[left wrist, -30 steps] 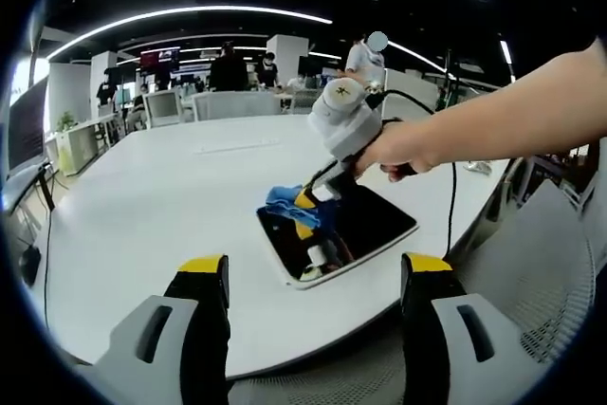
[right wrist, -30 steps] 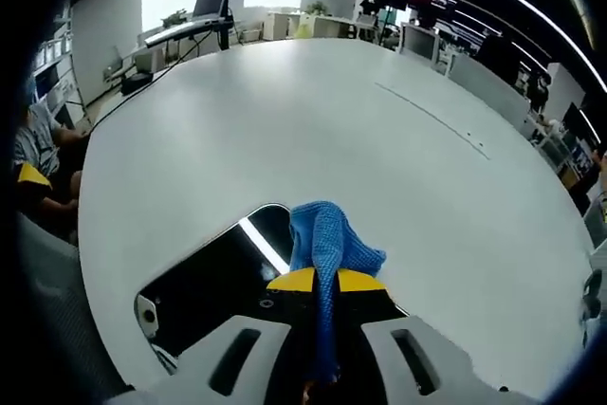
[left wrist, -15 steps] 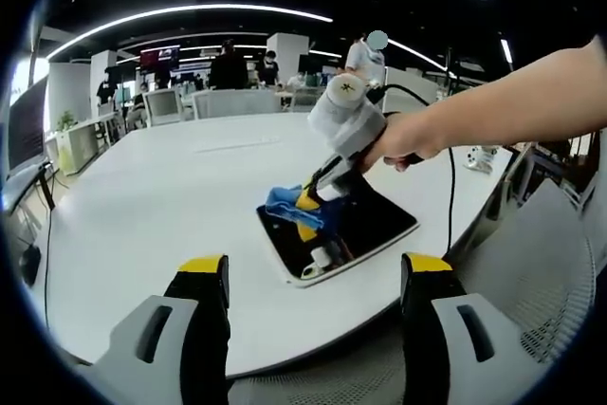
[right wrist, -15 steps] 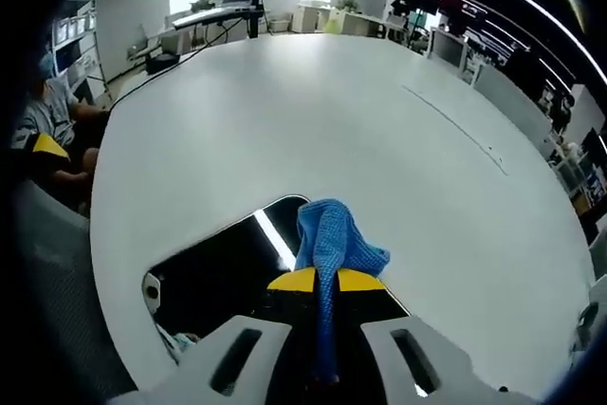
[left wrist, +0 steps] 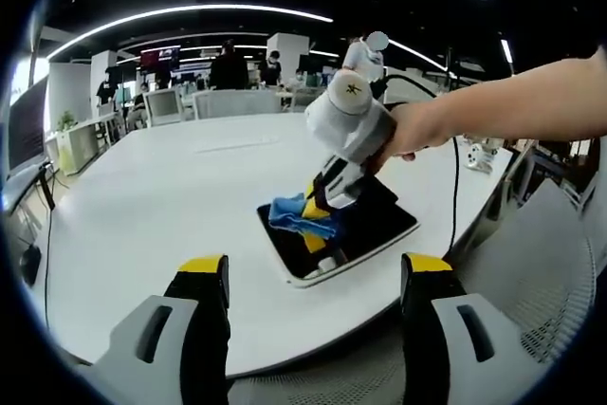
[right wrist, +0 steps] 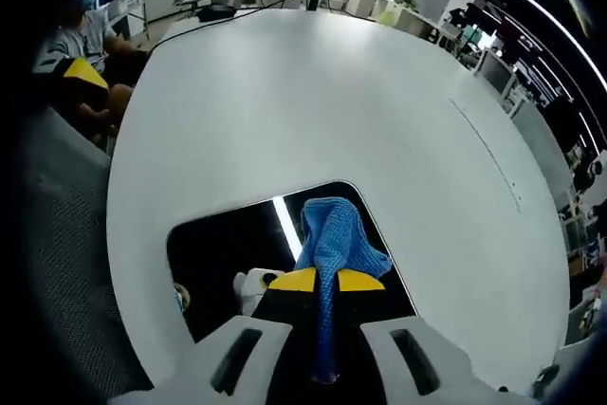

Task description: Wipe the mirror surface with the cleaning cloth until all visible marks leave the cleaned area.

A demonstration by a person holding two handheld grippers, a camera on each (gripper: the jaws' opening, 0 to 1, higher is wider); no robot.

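My right gripper (right wrist: 318, 279) held the blue woven cleaning cloth (right wrist: 331, 239) pinched between its yellow-tipped jaws, pressing it on the dark rectangular mirror (right wrist: 228, 244) that lay near the edge of the white round table (right wrist: 313, 101). My left gripper (left wrist: 308, 272) stood with jaws wide apart, holding nothing.

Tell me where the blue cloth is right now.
The blue cloth is pinched in the right gripper, pressed onto the mirror near its far edge on the white table.

right tool (right wrist: 320, 280) and cloth (right wrist: 332, 234) slid across mirror (right wrist: 232, 244)
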